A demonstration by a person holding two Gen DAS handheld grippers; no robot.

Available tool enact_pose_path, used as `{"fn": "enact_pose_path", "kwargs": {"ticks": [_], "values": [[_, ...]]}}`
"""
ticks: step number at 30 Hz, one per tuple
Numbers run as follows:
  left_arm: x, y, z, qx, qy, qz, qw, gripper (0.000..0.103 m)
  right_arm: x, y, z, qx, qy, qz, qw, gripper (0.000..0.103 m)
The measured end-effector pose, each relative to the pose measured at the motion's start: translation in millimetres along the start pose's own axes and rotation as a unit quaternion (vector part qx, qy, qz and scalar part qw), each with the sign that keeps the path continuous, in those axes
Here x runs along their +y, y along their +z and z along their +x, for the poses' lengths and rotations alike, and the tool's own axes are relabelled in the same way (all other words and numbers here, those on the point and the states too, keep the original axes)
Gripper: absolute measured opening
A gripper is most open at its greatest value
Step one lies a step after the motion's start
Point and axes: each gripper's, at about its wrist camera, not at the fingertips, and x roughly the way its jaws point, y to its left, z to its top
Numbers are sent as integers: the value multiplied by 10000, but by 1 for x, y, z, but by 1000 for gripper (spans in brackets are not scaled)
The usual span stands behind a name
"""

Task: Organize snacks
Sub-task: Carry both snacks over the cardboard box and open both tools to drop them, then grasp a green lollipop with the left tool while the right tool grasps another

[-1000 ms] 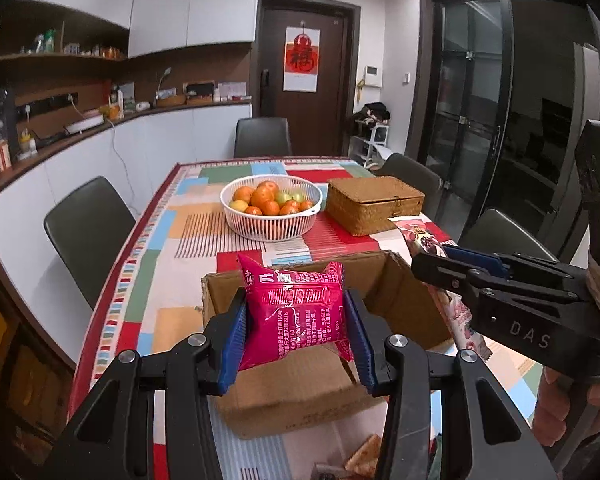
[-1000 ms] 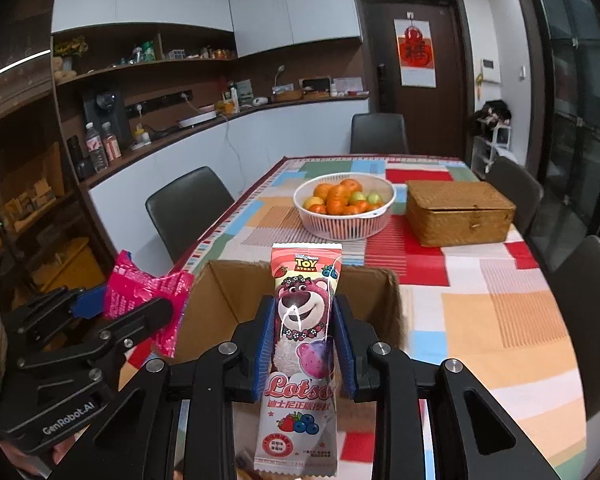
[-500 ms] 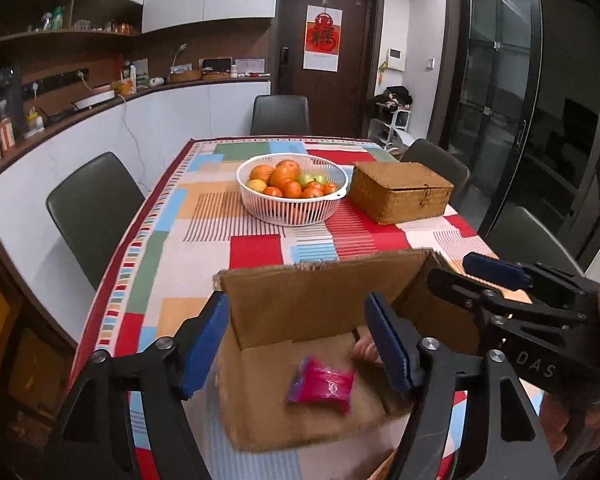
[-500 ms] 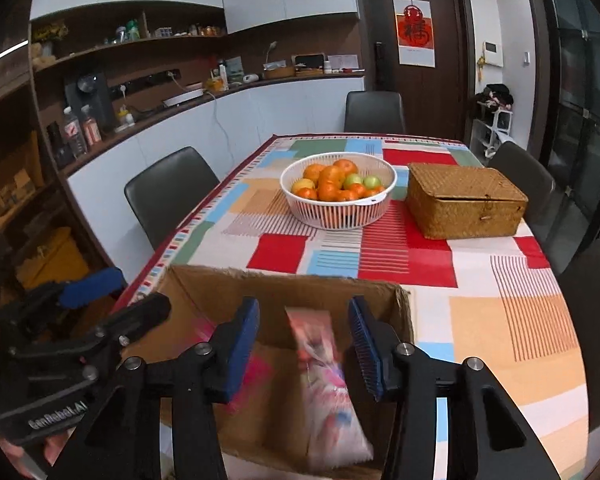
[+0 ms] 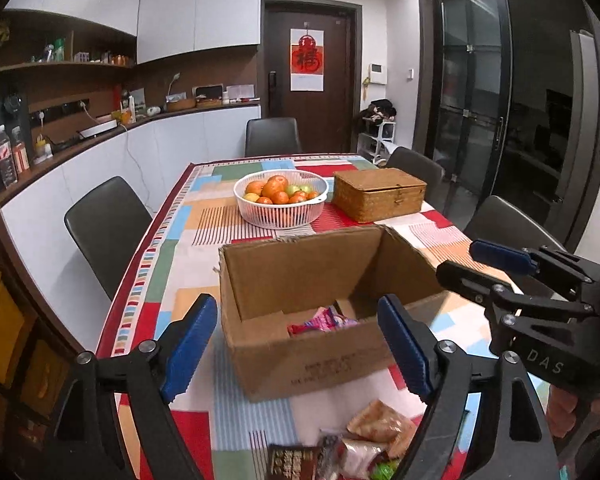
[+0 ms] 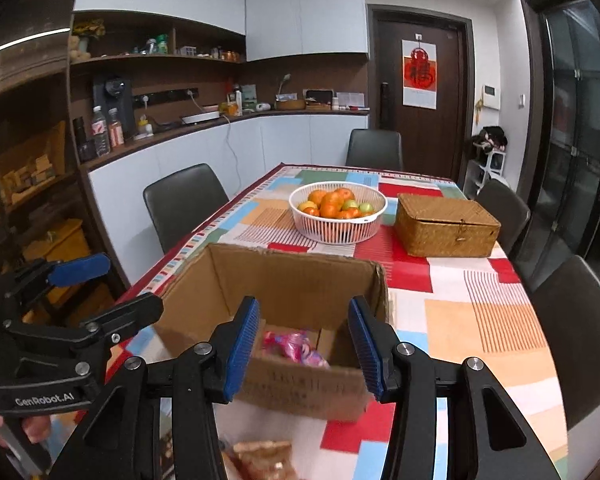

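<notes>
An open cardboard box (image 5: 312,356) stands on the colourful tablecloth; it also shows in the right wrist view (image 6: 300,390). Pink snack packets (image 5: 322,320) lie inside it, seen from the right too (image 6: 294,348). My left gripper (image 5: 300,346) is open and empty, just in front of the box. My right gripper (image 6: 302,348) is open and empty, above the box's near wall; it appears at the right of the left wrist view (image 5: 500,256). Several loose snack packets (image 5: 364,440) lie on the table in front of the box, also in the right wrist view (image 6: 260,458).
A white basket of oranges (image 5: 280,200) and a wicker box (image 5: 378,194) stand behind the cardboard box. Dark chairs (image 5: 104,220) line the table sides. The table's left edge (image 5: 140,260) is near the box.
Both grippers opened and dropped their packets, the pink one and the Lotso one, into the box. Both then drew back and up from the box.
</notes>
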Motion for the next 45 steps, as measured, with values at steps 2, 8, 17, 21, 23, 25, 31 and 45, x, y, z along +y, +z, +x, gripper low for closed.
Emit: {"fn": "enact_pose_path", "kwargs": {"ticks": [2, 8, 17, 21, 23, 25, 31, 45], "values": [[-7, -7, -12, -34, 11, 77, 10000, 83, 2, -7, -10, 8, 42, -45, 10000, 47], [-20, -30, -33, 27, 20, 165, 9999, 84, 4, -31, -32, 156, 169, -49, 9997, 47], [-37, -70, -44, 289, -152, 362, 9988, 84, 6, -76, -46, 612, 283, -69, 9977, 47], [-42, -88, -39, 529, -296, 418, 9973, 84, 5, -96, -46, 903, 327, -30, 9954, 47], [-46, -97, -36, 635, -400, 441, 9962, 84, 4, -106, -46, 1042, 342, 16, 9940, 47], [-48, -104, -33, 706, -491, 509, 9950, 83, 4, -117, -44, 1207, 357, 39, 9920, 47], [-56, -128, -22, 973, -769, 833, 9888, 76, 7, -149, -34, 1758, 521, 39, 9830, 47], [-66, -152, 23, 1633, -1532, 1443, 9639, 48, 14, -190, -2, 2495, 834, 126, 9647, 41]]}}
